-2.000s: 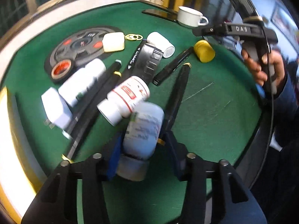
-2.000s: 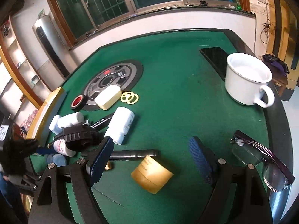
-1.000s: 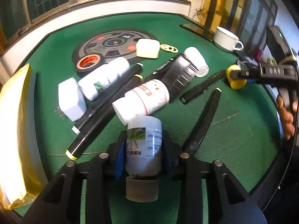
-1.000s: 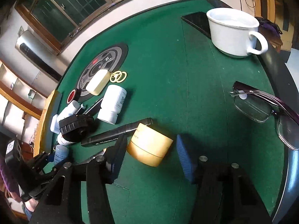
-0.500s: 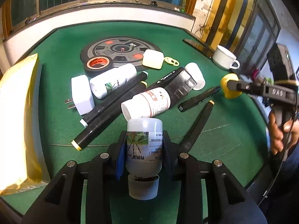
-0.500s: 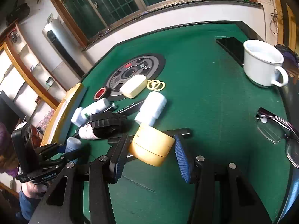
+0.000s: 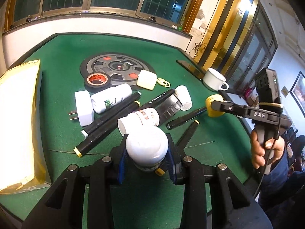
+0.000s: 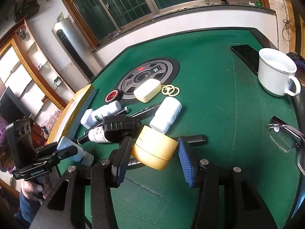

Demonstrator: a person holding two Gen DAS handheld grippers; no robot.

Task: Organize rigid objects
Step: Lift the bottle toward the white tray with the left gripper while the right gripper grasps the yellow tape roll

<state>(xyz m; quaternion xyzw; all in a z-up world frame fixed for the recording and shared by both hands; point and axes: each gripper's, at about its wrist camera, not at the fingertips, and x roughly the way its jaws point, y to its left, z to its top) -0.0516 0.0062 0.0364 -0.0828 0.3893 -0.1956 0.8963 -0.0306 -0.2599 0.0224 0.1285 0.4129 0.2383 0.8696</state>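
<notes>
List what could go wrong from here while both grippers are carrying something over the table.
1. The left gripper clamps the white bottle low on its round body; it may pivot or slip out.
2. The right gripper pinches the yellow jar tilted, so it could roll free.
3. A dropped item could hit the glasses or scatter the marker pile.

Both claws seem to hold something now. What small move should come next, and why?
Probably carry both items clear of the pile and set them upright on bare felt. The left claw is shut on the white bottle, the right claw on the yellow jar, and both look lifted; open green table lies to the right of the clutter.
</notes>
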